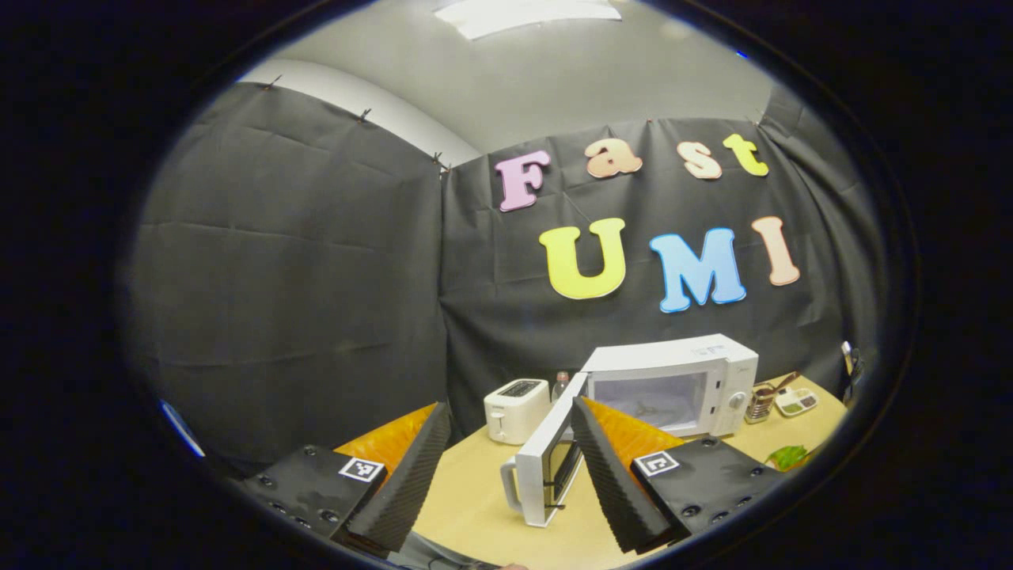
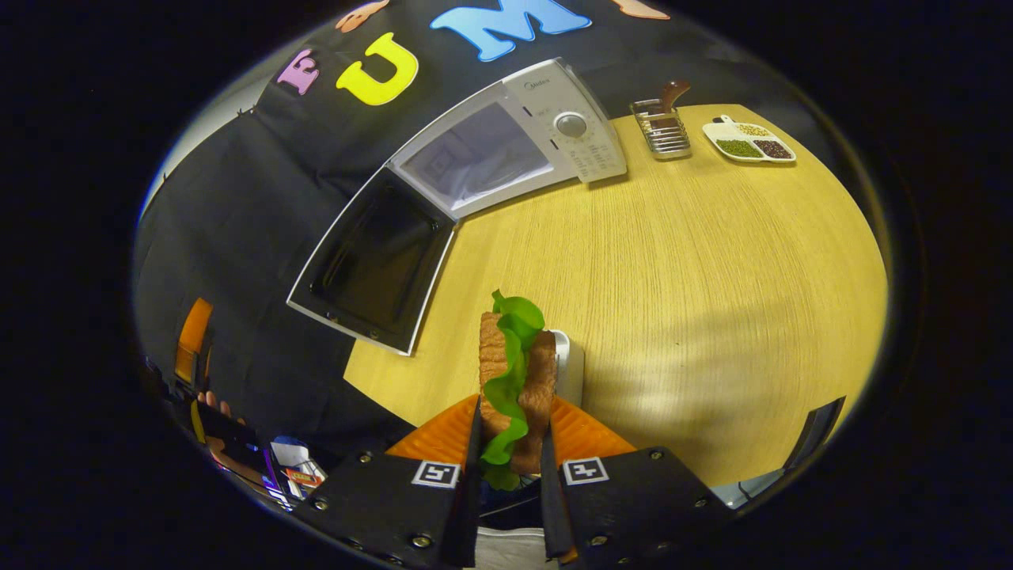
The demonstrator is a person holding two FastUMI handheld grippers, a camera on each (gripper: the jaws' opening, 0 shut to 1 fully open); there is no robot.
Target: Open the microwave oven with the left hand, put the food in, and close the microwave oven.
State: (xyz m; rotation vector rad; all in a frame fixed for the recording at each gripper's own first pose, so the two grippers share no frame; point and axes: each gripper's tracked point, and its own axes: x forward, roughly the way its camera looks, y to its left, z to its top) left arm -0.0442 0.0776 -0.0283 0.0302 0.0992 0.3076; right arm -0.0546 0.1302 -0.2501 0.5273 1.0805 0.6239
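The white microwave (image 1: 673, 380) stands at the back of the wooden table, its door (image 1: 544, 469) swung wide open toward me. My left gripper (image 1: 509, 405) is open and holds nothing, its right finger (image 1: 613, 475) just in front of the door's edge. In the right gripper view the microwave (image 2: 514, 134) shows its empty cavity, with the open door (image 2: 373, 265) to its left. My right gripper (image 2: 512, 416) is shut on the food, a sandwich (image 2: 514, 372) of two brown bread slices with green lettuce, held upright above the table's near edge.
A white toaster (image 1: 516, 409) and a small bottle (image 1: 560, 384) stand left of the microwave. To its right are a wire utensil rack (image 2: 663, 127) and a white tray of spices (image 2: 748, 141). A white object (image 2: 570, 364) sits behind the sandwich. The table (image 2: 696, 261) spreads to the right.
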